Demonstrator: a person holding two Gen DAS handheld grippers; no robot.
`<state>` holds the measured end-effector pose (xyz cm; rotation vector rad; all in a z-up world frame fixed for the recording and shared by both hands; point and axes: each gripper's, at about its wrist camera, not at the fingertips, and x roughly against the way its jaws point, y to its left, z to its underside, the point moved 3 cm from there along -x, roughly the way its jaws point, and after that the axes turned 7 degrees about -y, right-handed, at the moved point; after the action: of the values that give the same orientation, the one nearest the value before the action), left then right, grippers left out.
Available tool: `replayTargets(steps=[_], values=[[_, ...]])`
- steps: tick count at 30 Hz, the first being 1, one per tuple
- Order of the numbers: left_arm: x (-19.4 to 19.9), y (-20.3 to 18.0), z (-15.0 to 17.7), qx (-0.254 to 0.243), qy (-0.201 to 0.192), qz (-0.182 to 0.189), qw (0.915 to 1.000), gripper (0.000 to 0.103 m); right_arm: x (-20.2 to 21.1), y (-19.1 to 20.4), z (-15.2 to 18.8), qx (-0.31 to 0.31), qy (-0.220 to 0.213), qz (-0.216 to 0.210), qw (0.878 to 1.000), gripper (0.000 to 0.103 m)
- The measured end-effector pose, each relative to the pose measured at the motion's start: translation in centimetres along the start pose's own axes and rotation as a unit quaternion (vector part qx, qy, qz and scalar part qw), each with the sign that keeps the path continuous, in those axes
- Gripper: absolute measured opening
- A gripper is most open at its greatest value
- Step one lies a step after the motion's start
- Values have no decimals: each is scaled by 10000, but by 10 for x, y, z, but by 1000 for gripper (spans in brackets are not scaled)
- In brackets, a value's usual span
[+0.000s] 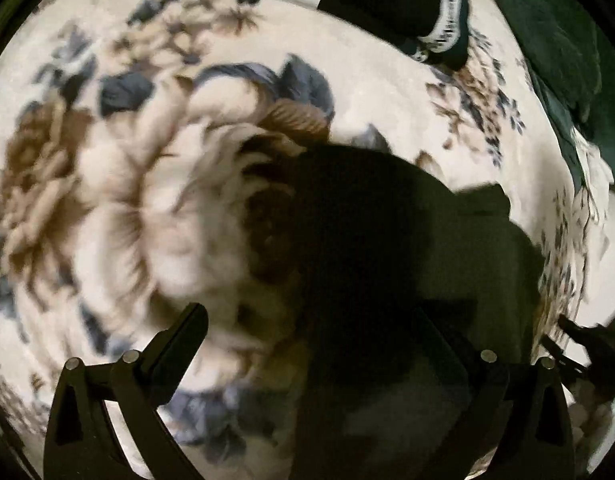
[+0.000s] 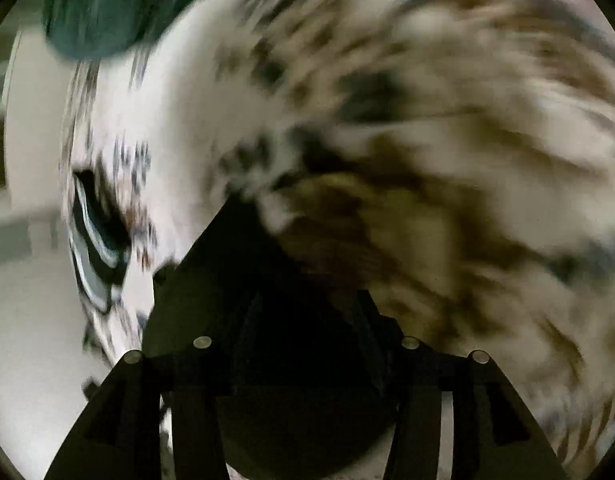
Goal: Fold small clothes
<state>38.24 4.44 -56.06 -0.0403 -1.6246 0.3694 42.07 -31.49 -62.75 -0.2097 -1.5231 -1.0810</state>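
1. Left wrist view looks steeply down on a floral blanket (image 1: 187,184), cream with brown and blue flowers, and is blurred.
2. A dark garment (image 1: 387,240) lies on the blanket, right of centre, reaching toward the near edge.
3. The left hand-held gripper (image 1: 327,332) has its fingers spread; the left finger (image 1: 179,344) stands over bare blanket, the right one is lost against the dark cloth. I see no pinch.
4. At the far edge lie folded clothes (image 1: 387,0), dark with a white band, beside a green cloth (image 1: 547,40).
5. Right wrist view is heavily blurred. The same dark garment (image 2: 243,272) sits between the fingers of the right hand-held gripper (image 2: 303,320), with one corner pointing away; the jaws stand partly apart, and I cannot tell whether the pads touch it.
6. Judged step: both tools closing on the garment to take edges for a fold.
7. Next move calls for settling, finding an edge or corner with each tool, and pinching cloth alone, not blanket pile.
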Motion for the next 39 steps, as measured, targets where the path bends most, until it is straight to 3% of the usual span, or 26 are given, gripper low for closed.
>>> replayTargets(steps=[1, 3, 4, 5, 6, 7, 12, 15, 17, 20, 23, 25, 26, 27, 30, 34, 39], values=[[-5, 0, -3, 92, 37, 119, 9999, 103, -26, 7, -6, 138, 385, -20, 9992, 51], [-9, 2, -6, 317, -16, 396, 9987, 99, -55, 17, -9, 350, 745, 132, 9965, 51], [-8, 2, -6, 366, -73, 510, 9980, 91, -62, 24, -10, 536, 737, 196, 9956, 51], [-6, 0, -6, 367, -120, 672, 9970, 67, -61, 32, -9, 748, 605, 258, 9950, 45], [-3, 0, -3, 343, -107, 746, 9966, 47, -59, 42, -9, 949, 483, 213, 9941, 9], [-2, -2, -2, 307, -95, 773, 9965, 44, -55, 53, -9, 1125, 405, 181, 9927, 5], [13, 0, 2, 354, -198, 738, 9964, 44, -11, 112, -27, 1691, -679, 53, 9832, 5], [14, 8, 0, 469, -267, 684, 9962, 44, -5, 138, -41, 2020, -994, 226, 9741, 5], [12, 13, -1, 618, -209, 755, 9950, 44, -23, 143, -48, 2181, -771, 447, 9719, 5], [10, 15, -1, 728, -92, 913, 9931, 44, -54, 124, -50, 2099, 78, 935, 9732, 5], [15, 14, 8, 743, -20, 1289, 9889, 46, -45, 92, -47, 1488, 428, 685, 9856, 10], [15, 13, 20, 652, 100, 1397, 9880, 67, -22, 65, -40, 1030, 351, 372, 9934, 27], [14, 13, 29, 612, 186, 1448, 9874, 82, -12, 53, -36, 853, 324, 248, 9955, 42], [13, 13, 37, 593, 262, 1494, 9866, 85, -6, 39, -30, 684, 310, 114, 9971, 51], [-3, 15, 68, 632, 703, 1632, 9821, 85, 6, 2, -4, 161, 511, -382, 9978, 56], [-21, 11, 85, 1040, 879, 2250, 9648, 86, -9, -18, 28, -1, 951, -929, 9911, 67], [-29, -4, 73, 833, 791, 2402, 9639, 86, -41, -23, 49, -49, 1156, -1090, 9873, 71]])
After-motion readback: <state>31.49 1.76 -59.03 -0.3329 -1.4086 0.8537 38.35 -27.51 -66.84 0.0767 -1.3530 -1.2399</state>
